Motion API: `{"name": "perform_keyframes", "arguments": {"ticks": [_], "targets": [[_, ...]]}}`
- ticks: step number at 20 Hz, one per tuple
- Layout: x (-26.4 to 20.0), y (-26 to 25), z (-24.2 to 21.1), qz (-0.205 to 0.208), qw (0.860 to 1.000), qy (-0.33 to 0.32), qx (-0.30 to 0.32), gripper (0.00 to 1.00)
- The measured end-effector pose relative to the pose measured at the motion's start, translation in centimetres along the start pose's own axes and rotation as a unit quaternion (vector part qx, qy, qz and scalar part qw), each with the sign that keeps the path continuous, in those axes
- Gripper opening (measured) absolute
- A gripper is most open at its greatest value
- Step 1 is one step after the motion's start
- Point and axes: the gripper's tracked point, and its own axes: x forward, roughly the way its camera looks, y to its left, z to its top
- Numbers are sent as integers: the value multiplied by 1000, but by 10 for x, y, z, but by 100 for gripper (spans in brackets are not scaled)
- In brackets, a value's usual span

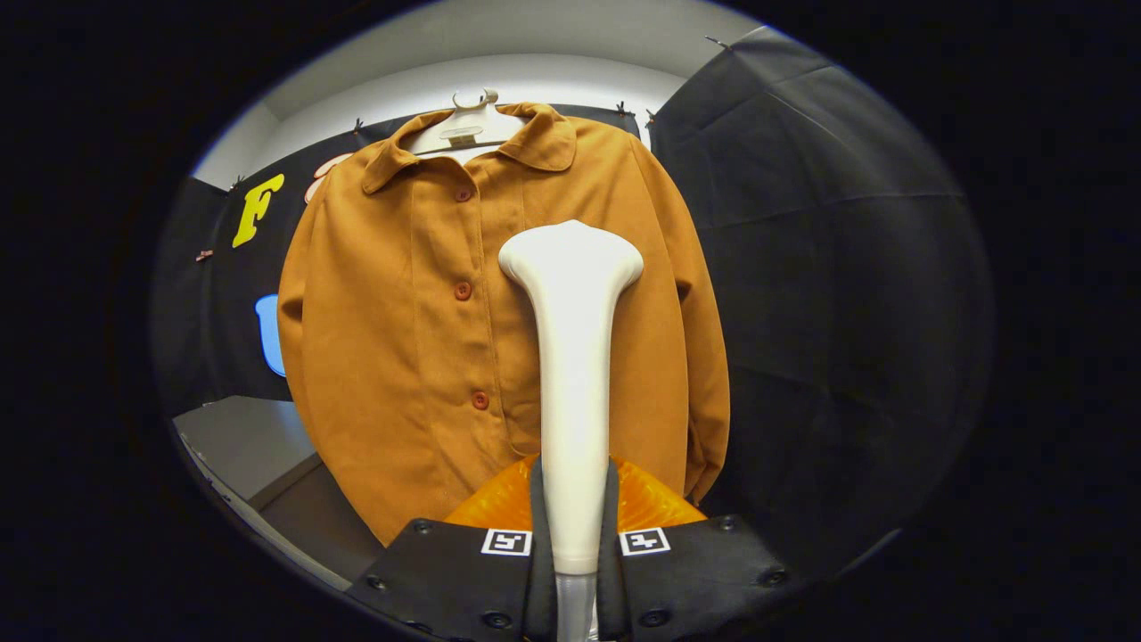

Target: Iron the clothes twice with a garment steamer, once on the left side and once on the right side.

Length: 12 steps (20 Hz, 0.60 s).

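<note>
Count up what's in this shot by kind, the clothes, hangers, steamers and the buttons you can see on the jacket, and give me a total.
Jacket, brown, hanging on the booth wall: 1
Hanger, pale, inside the collar: 1
Garment steamer, white, handle clamped in the tongs, head against the jacket: 1
Buttons visible down the jacket front: 3
Total: 6

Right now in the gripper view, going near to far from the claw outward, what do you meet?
Claw shut on the steamer's handle → steamer rising ahead of it → orange jacket hanging behind the steamer head → hanger at the collar → black cloth wall.
</note>
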Motion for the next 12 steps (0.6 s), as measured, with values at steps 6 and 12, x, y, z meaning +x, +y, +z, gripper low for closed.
{"name": "perform_keyframes", "arguments": {"ticks": [6, 12], "targets": [[-16, -13, -52, -10, 999, 53, -8, 21], [-33, -27, -99, -23, 994, 107, -11, 21]]}}
